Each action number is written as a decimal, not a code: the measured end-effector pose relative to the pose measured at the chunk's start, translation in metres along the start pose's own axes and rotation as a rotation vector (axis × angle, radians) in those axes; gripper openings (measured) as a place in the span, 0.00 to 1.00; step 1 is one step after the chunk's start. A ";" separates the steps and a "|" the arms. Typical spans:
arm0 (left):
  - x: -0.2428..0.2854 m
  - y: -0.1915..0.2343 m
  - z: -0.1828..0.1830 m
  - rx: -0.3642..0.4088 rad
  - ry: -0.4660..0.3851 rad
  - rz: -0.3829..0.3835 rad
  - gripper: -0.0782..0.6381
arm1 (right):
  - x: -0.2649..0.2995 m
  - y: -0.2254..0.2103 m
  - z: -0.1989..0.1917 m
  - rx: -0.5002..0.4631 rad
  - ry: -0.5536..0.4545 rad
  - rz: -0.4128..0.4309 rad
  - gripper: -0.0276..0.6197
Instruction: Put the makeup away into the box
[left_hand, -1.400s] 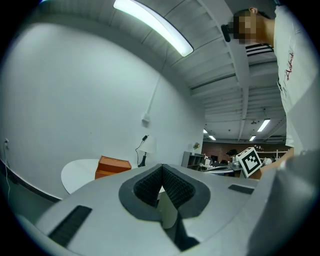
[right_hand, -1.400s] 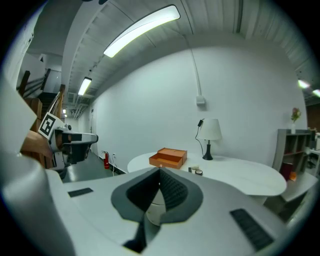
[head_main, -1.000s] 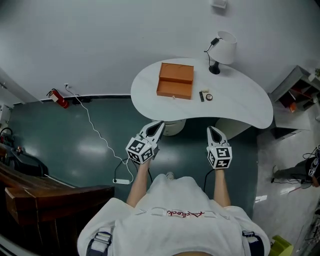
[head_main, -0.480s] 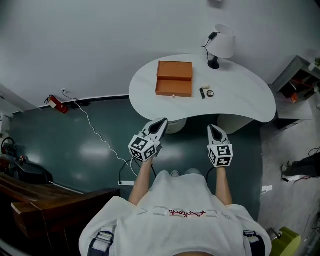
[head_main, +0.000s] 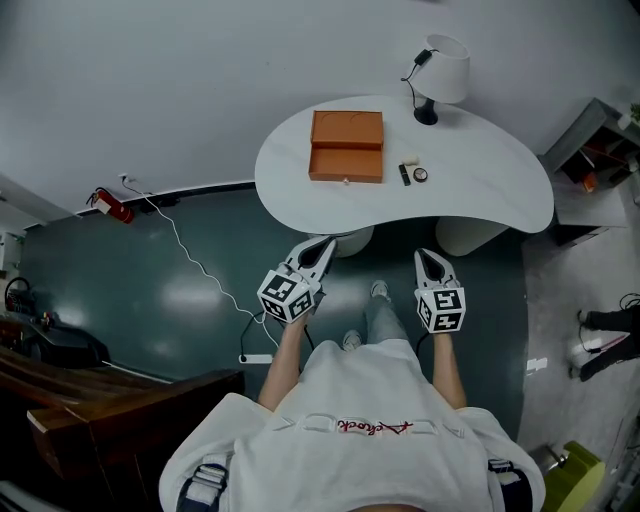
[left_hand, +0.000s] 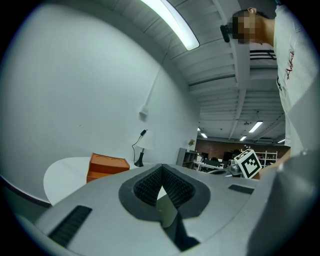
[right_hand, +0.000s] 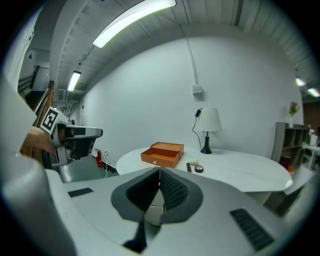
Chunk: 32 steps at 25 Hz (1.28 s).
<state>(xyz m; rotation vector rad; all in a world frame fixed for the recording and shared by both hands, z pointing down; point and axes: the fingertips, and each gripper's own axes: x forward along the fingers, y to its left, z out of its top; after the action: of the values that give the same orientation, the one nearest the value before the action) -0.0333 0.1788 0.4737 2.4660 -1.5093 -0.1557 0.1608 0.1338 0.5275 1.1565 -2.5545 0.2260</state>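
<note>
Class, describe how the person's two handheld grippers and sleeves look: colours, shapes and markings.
Both the left gripper and right gripper have pale grey tapering shells with black ribbed pads. Each carries a white cube printed with black square markers. The person wears a white T-shirt with red lettering, forearms unsleeved.

We see a smooth, matt white surface (head_main: 480, 200) carrying a matt orange box (head_main: 346, 145) that looks like card or leather; we cannot tell which. The dark green floor (head_main: 120, 300) is glossy, throwing back light. A dark wooden counter (head_main: 110, 395) shines. The left claw (head_main: 322, 244) and right claw (head_main: 428, 256) wear matt grey plastic shells with ribbed black pads (left_hand: 145, 185).
</note>
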 end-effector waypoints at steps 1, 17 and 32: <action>0.000 0.002 -0.001 -0.002 0.001 0.002 0.12 | 0.002 0.000 0.001 -0.001 0.000 0.002 0.07; 0.082 0.050 0.008 0.000 0.031 0.003 0.12 | 0.083 -0.052 0.014 0.025 0.016 0.020 0.08; 0.191 0.123 0.046 0.007 0.021 0.072 0.12 | 0.199 -0.123 0.068 0.021 0.011 0.096 0.07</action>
<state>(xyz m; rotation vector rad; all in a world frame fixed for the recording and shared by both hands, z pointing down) -0.0617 -0.0508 0.4688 2.4070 -1.5902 -0.1107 0.1149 -0.1057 0.5359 1.0374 -2.6070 0.2812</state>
